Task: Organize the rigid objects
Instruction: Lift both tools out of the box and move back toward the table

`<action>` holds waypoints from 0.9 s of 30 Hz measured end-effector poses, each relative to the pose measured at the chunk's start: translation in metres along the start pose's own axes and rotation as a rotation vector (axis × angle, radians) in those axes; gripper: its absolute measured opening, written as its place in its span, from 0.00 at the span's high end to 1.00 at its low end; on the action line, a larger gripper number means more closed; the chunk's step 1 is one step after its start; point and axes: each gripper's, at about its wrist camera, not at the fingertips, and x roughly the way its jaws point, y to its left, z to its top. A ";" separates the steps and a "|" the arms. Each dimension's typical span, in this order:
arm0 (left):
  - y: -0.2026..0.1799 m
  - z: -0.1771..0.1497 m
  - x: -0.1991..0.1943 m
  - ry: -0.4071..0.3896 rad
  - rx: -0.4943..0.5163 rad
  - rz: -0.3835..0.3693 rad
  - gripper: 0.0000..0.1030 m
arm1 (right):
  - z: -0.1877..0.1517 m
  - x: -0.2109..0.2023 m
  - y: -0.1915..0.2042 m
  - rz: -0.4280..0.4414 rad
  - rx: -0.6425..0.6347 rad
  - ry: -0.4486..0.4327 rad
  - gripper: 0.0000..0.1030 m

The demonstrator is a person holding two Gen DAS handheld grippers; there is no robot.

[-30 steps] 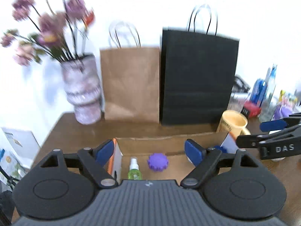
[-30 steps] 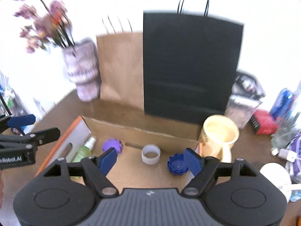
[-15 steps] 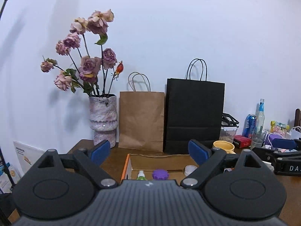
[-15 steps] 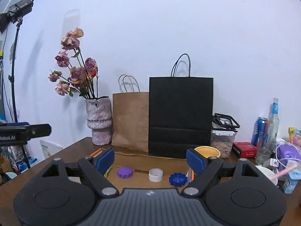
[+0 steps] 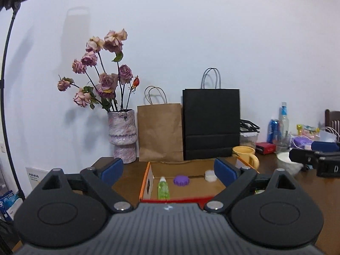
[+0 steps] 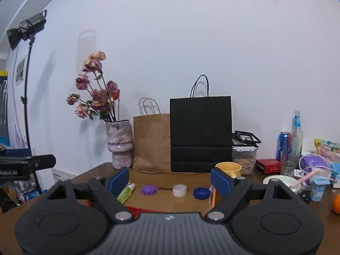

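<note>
The shallow open cardboard box with the orange edge (image 5: 146, 177) sits on the dark wooden table (image 5: 127, 176), ahead of and below my left gripper (image 5: 169, 171) and my right gripper (image 6: 169, 179), both held level and clear of it. Inside the box lie a small green spray bottle with a white cap (image 6: 125, 192) on its side at the left, then a purple ridged plastic cap (image 6: 149, 190), a white round plastic cap (image 6: 179, 190) and a dark blue ridged plastic cap (image 6: 201, 193) at the right (in the left view my own finger hides the blue one). Behind the box stands a yellow ceramic mug (image 6: 229, 168). My left jaws are opening, nothing between them. My right jaws stand wide apart, holding and touching nothing.
</note>
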 end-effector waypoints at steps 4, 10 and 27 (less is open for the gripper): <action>0.003 -0.023 -0.049 -0.018 0.016 -0.018 0.06 | -0.016 -0.050 0.003 0.010 0.023 -0.020 0.18; 0.011 -0.055 -0.122 -0.076 0.028 0.010 0.00 | -0.044 -0.117 0.017 0.035 0.040 0.044 0.11; 0.022 -0.087 -0.176 -0.027 -0.015 -0.024 0.00 | -0.096 -0.188 0.044 0.048 0.109 0.077 0.05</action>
